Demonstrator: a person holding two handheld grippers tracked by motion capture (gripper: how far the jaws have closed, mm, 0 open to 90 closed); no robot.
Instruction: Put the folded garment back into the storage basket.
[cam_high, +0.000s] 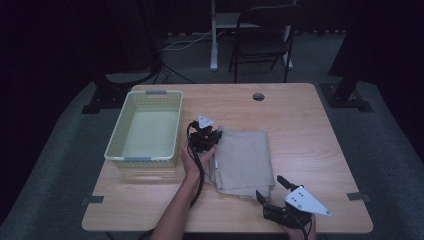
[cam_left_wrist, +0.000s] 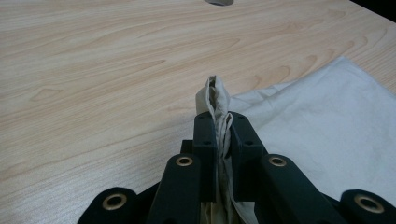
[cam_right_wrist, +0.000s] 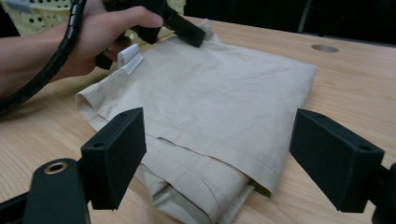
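**Beige cloth, pinched at one corner**

Beige and soft, the folded garment (cam_high: 243, 161) lay near the table's (cam_high: 310, 125) middle, just right of the yellow perforated basket (cam_high: 146, 127). It looked light and limp, likely to sag and unfold if lifted by one point alone. The left gripper (cam_high: 209, 134) had its jaws clamped on the garment's corner at about 10 o'clock, a ridge of fabric (cam_left_wrist: 215, 100) squeezed up between them. The right gripper (cam_high: 272, 189) stood with jaws wide apart at the 5 o'clock corner, just short of the thick folded hem (cam_right_wrist: 205, 186), which seemed the firmest place to bite. Bare wood lay open toward 1 and 3 o'clock; the basket's wall crowded 9 o'clock, and the table's near edge ran close at 6.
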